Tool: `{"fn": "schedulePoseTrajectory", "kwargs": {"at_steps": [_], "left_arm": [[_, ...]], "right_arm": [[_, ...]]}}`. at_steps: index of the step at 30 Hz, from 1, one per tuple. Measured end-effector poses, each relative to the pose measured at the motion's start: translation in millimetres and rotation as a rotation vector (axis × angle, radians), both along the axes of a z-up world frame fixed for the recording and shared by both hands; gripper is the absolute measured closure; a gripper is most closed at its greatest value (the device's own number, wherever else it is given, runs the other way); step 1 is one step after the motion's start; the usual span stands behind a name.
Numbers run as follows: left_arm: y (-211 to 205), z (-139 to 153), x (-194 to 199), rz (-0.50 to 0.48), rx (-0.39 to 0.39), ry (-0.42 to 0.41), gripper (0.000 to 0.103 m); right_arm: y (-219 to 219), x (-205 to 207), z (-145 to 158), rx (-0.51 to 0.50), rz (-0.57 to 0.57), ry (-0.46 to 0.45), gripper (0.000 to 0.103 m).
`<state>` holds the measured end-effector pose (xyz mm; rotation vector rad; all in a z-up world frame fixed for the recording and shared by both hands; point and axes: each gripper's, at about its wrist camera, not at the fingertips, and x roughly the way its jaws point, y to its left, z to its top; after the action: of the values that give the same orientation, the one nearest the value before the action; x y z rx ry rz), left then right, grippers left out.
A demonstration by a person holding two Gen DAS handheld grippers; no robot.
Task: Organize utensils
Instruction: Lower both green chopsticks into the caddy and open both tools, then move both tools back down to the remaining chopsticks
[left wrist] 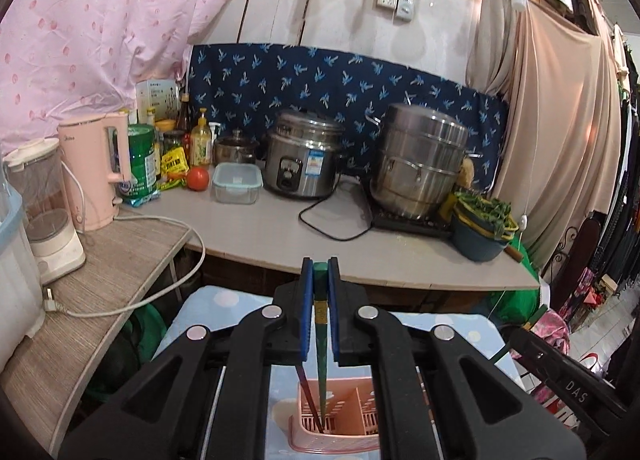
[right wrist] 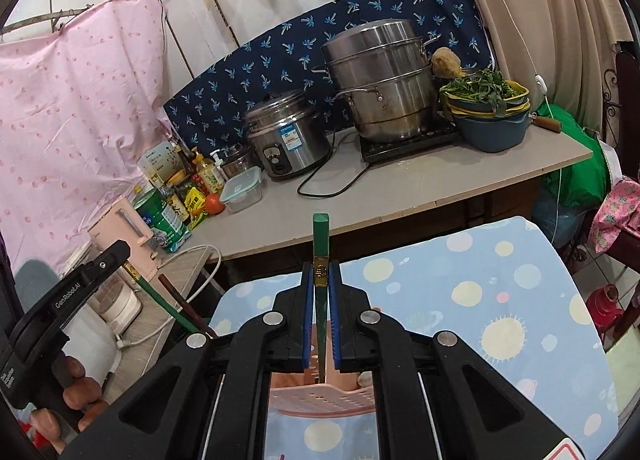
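Note:
A pink slotted utensil holder [left wrist: 340, 416] stands on a blue dotted cloth [right wrist: 500, 292], right below both grippers. My left gripper [left wrist: 320, 265] is shut on a green chopstick [left wrist: 320, 312] with a gold band, whose tip points down into the holder. A dark red chopstick [left wrist: 306, 396] leans in the same compartment. My right gripper [right wrist: 321, 266] is shut on a second green chopstick [right wrist: 321, 236], and its lower end reaches into the holder [right wrist: 324, 400]. In the right wrist view a hand carries the left gripper [right wrist: 120, 256] at the left, where the green chopstick [right wrist: 160, 296] and the red one [right wrist: 188, 310] slant downward.
A grey counter [left wrist: 400, 256] behind the cloth carries a rice cooker [left wrist: 300, 160], a steel steamer pot [left wrist: 420, 164], a bowl of greens [left wrist: 480, 228], a lidded food box [left wrist: 236, 182], bottles and a tomato. A pink kettle [left wrist: 96, 168] and a loose cord lie on the left shelf.

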<state>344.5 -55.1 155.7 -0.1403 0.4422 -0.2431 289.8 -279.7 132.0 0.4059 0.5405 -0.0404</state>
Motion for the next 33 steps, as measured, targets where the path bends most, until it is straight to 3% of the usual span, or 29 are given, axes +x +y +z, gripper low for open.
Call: {"fn": "schedulePoseTrajectory", "kwargs": {"at_steps": [6,9,14,18,22,27,33], "left_arm": [[-1.2,-19.4,8.3,-0.002,0.009,0.051,0.096],[4.1,-23.4,7.5,-0.003,-0.018,0.067,0.095],[15.4,-26.1,0.1,-0.001,-0.065,0.094,0.071],[22.3,-24.2,-16.7,-0.011,-0.073,0.099,0.068],[29.0,-21.6,-41.7,-0.013,-0.060,0.112,0.053],[34.5,-31.7,-80.8,-0.043,0.010,0.172,0.052],[42.9,-72.3,-128.3,-0.041,0.093,0.285,0.052]], "right_arm": [[3.4,2.4,-9.4,-0.021,0.010,0.028,0.094],[4.2,-0.5,-10.1,-0.031,0.006,0.027,0.085],[2.9,-9.9,-7.8,-0.025,0.000,0.022,0.081],[5.8,-25.0,-3.0,-0.044,0.003,0.018,0.077],[11.5,-51.3,0.1,-0.069,0.013,0.031,0.073],[16.3,-94.3,-8.7,-0.085,0.036,0.080,0.068],[22.2,-150.2,-48.5,-0.093,0.045,0.195,0.067]]}}
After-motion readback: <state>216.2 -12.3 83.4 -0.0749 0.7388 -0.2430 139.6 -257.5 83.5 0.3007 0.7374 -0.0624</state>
